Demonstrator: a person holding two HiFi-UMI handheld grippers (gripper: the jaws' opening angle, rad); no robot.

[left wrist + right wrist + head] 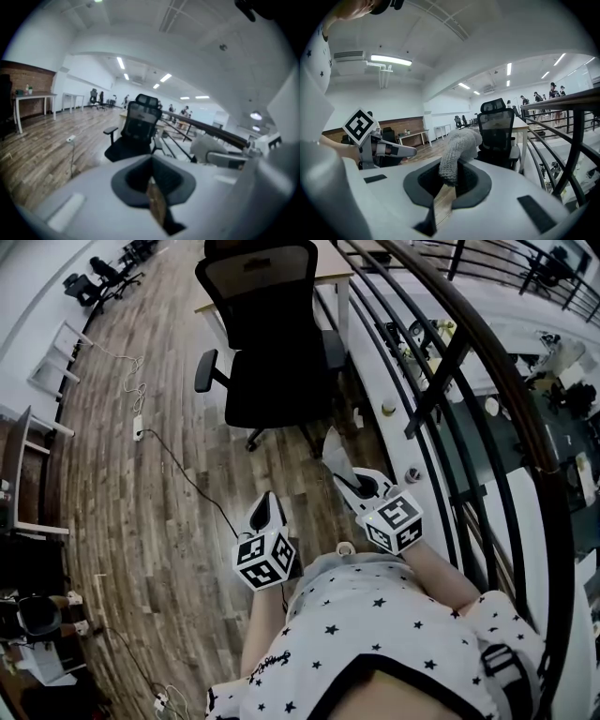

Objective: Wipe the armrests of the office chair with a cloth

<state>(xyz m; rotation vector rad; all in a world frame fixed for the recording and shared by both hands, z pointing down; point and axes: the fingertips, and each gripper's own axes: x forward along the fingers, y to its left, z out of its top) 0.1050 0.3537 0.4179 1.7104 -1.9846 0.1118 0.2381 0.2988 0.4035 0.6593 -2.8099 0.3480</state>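
The black office chair (267, 343) stands ahead on the wood floor, its back toward the desk. Its left armrest (205, 370) sticks out, and the right armrest (334, 348) is beside the railing. My right gripper (349, 476) is shut on a grey knitted cloth (333, 454), well short of the chair. The right gripper view shows the cloth (457, 150) rising from the right gripper (449, 180). My left gripper (266, 510) hangs lower and to the left, jaws together and empty. In its own view the left gripper (153, 180) points at the chair (136, 133).
A dark metal railing (469, 399) runs along the right, close to the chair. A pale desk (328, 268) stands behind the chair. A cable and power strip (138, 427) lie on the floor at left. More chairs (98, 282) stand far off.
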